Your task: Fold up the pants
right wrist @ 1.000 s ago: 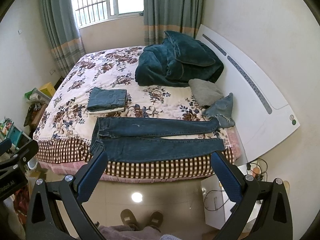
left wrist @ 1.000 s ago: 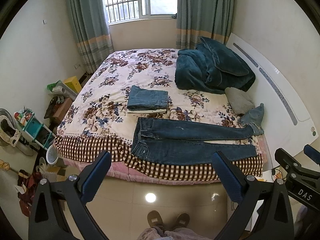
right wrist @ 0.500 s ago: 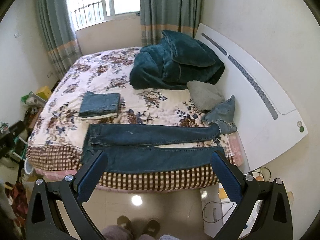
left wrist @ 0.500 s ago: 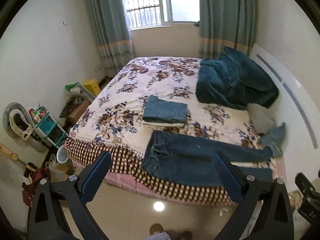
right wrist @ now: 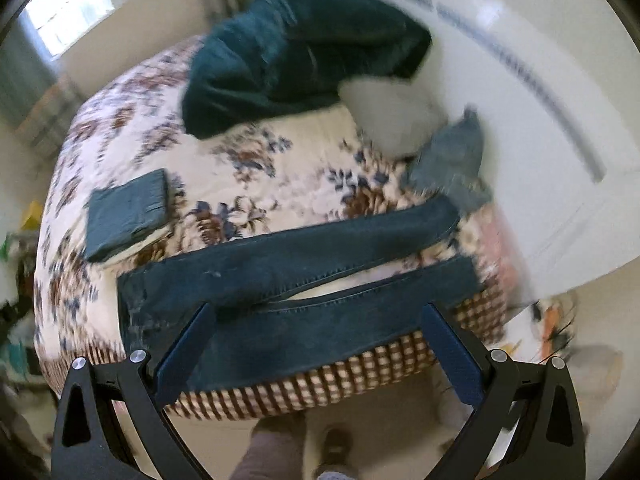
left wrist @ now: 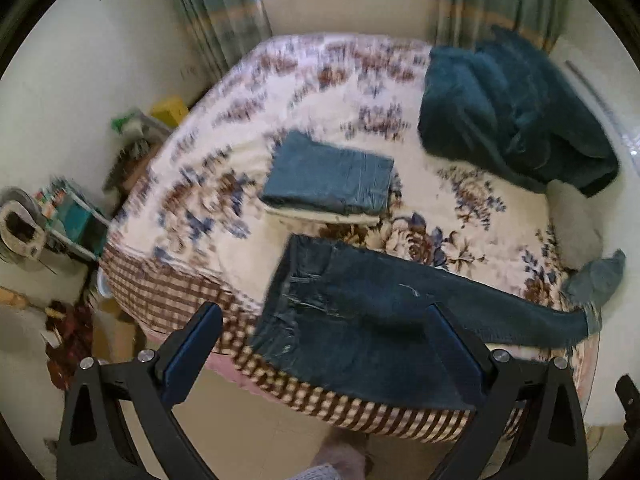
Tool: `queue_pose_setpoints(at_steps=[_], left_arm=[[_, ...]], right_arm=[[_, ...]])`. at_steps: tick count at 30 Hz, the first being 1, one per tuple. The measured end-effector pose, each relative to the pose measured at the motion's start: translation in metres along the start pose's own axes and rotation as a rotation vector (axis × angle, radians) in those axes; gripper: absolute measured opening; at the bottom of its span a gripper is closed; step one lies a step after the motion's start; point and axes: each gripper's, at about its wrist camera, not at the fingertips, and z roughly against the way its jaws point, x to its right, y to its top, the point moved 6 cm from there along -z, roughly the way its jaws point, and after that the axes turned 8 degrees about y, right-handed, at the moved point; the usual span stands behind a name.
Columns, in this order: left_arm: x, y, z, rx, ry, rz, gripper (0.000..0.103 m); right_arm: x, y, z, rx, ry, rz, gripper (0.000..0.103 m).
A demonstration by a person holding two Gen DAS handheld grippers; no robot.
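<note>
Moving in closer than a moment ago, both claws now hang low over the dark jeans (left wrist: 360, 320), spread flat along the bed's near edge (right wrist: 320, 384). The left gripper (left wrist: 320, 348) and right gripper (right wrist: 316, 344) gape wide, holding nothing (folding looks not yet begun). A folded pile (left wrist: 332, 178) and teal blanket (left wrist: 512, 108) lie beyond, well apart, blocking nothing.

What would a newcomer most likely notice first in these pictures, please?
Dark jeans lie spread flat along the near edge of the flowered bed, both legs stretched toward the headboard side. Behind them sits a folded denim stack, and a rumpled teal blanket is heaped at the far right.
</note>
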Motion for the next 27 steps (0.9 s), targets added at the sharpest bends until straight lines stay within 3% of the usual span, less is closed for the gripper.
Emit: queue_pose_setpoints(at_steps=[6,9,15,18,21,24,27], left_arm=[[0.040,0.034,-0.159,-0.276,0.015,0.088,0.103],[0.057,0.035,-0.249,-0.426,0.053,0.154,0.103],[0.086,0.021,-0.378,-0.654,0.091,0.306,0.103],[0.094,0.005,-0.412,-0.741,0.121,0.368,0.103],[0.096,-0.006,-0.425,-0.776,0.171,0.404,0.103],[0.099,-0.008,-0.424,-0.751,0.204,0.406,0.103],[0.105,-0.007,-0.414,-0.701,0.204,0.387,0.092]], right_arm=[[0.040,0.070,-0.168,-0.120,-0.053,-0.244,0.103],[0.059,0.086,-0.244,-0.165,-0.080,-0.317,0.103],[0.099,0.097,-0.381,-0.291,-0.128,-0.454,0.100],[0.119,0.093,-0.414,-0.317,-0.146,-0.522,0.099],[0.138,0.090,-0.440,-0.326,-0.164,-0.595,0.099],[0.152,0.080,-0.459,-0.357,-0.168,-0.659,0.098],[0.159,0.070,-0.468,-0.368,-0.164,-0.700,0.084]])
